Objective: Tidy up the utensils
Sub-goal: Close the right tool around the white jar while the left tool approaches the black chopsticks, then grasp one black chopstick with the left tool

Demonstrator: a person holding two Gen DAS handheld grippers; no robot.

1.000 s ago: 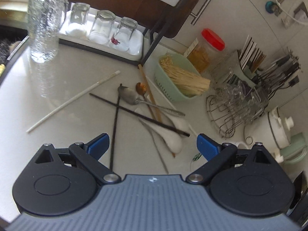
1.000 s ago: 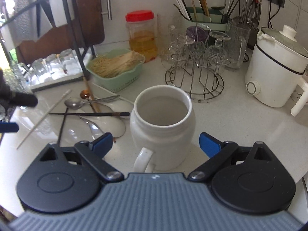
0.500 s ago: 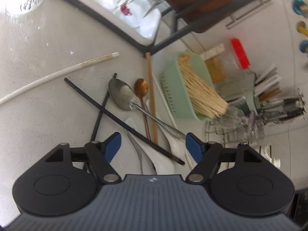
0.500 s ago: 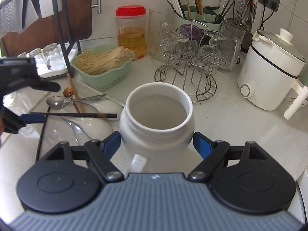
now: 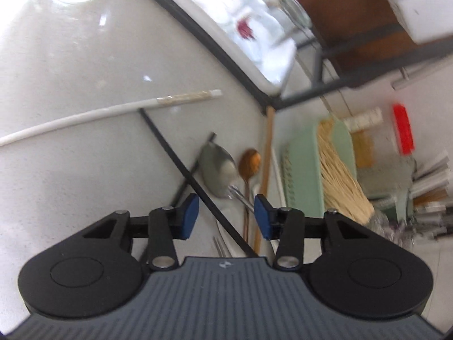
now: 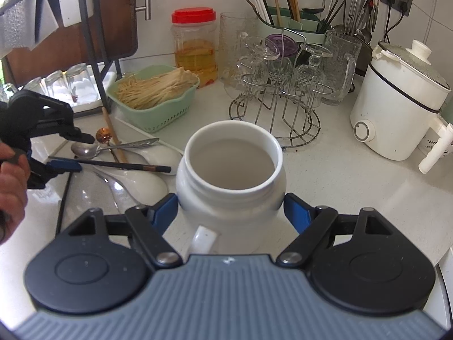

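A pile of utensils lies on the white counter: a black chopstick [image 5: 181, 167], a steel spoon [image 5: 218, 170], a copper spoon [image 5: 249, 163], a wooden chopstick [image 5: 266, 153] and a white chopstick [image 5: 107, 113]. My left gripper [image 5: 226, 216] is open, its jaws straddling the black chopstick just above the pile; it shows in the right wrist view [image 6: 70, 153]. My right gripper [image 6: 230, 211] has its pads against both sides of an empty white ceramic jar [image 6: 230, 175] with a handle.
A green basket of sticks [image 6: 154, 99], a red-lidded jar [image 6: 195, 48], a wire glass rack [image 6: 277, 85], a utensil caddy [image 6: 288, 19] and a white cooker [image 6: 399, 102] stand behind. A tray of upturned glasses [image 5: 254, 28] sits under a black shelf frame [image 5: 317, 65].
My left gripper has dropped closer to the utensil pile and narrowed around the black chopstick. My right gripper has moved forward and closed onto the white jar.
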